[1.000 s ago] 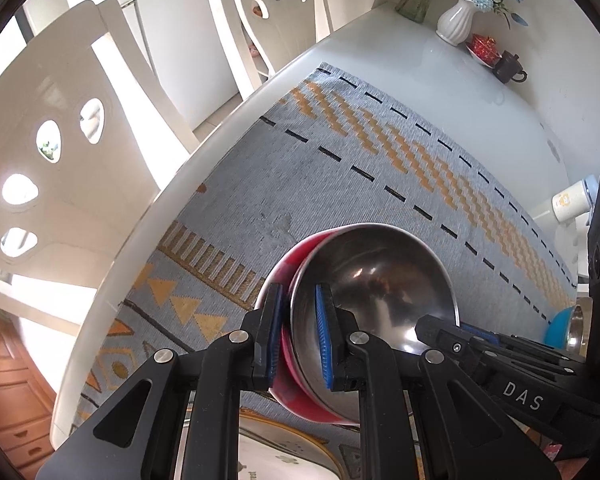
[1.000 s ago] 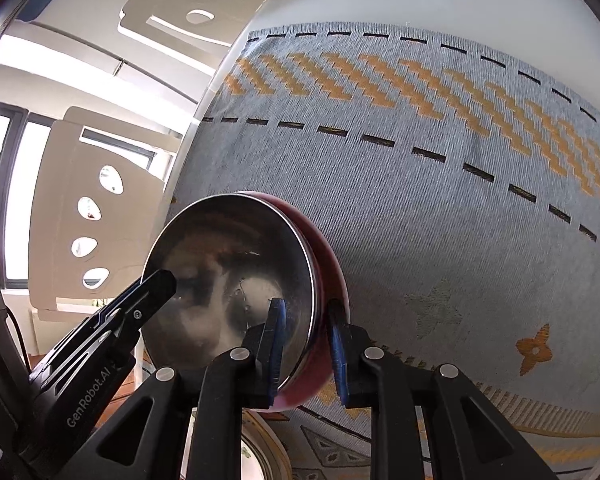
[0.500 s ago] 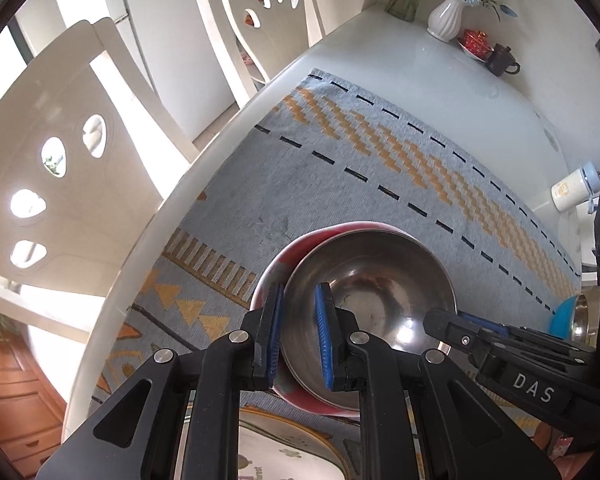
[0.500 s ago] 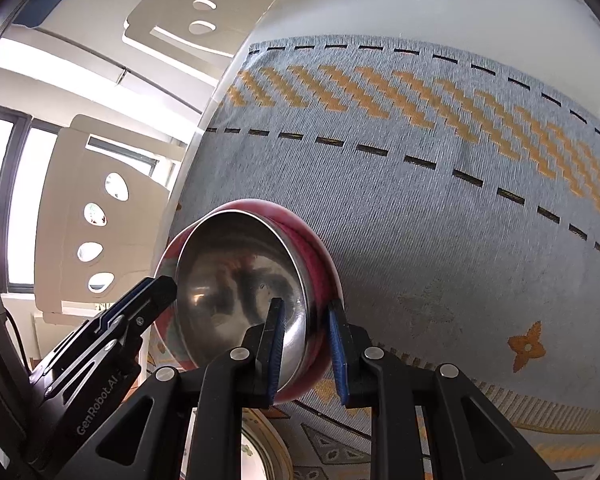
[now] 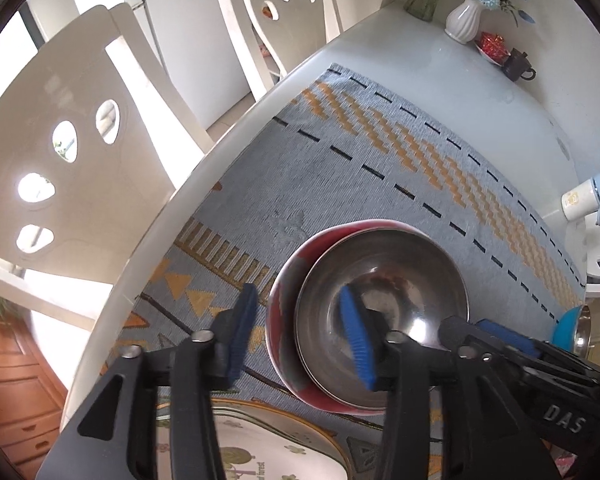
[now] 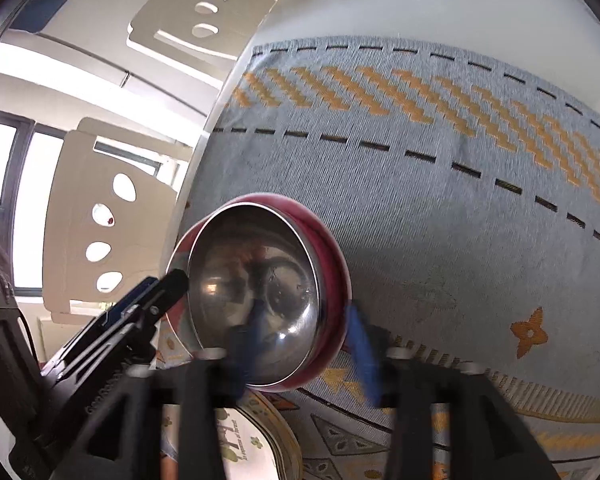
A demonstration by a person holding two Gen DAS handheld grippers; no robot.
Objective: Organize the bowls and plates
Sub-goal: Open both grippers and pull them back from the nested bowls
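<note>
A steel bowl (image 5: pixel 384 304) sits nested in a red bowl (image 5: pixel 288 300), and the pair rests on the grey-blue patterned mat (image 5: pixel 340 184). My left gripper (image 5: pixel 300 336) straddles the pair's near-left rim. Its jaws are opening, one blue pad outside the red wall and one inside the steel bowl, neither pressing. My right gripper (image 6: pixel 308 344) straddles the opposite rim of the steel bowl (image 6: pixel 256 292) and red bowl (image 6: pixel 332 252). Its jaws are opening too and stand off the rim. Each gripper shows in the other's view: right gripper (image 5: pixel 504 340), left gripper (image 6: pixel 148 308).
A cartoon-printed plate (image 5: pixel 268 444) lies just below the bowls. A blue bowl (image 5: pixel 566 326) stands at the mat's right end. A white vase (image 5: pixel 464 20), a dark teapot (image 5: pixel 518 66) and a white cup (image 5: pixel 580 202) stand farther back. White chairs (image 5: pixel 80 152) line the table's left edge.
Both grippers were shut on the nested bowls' rims and have now opened off them. The bowls went from tilted and raised to level on the mat.
</note>
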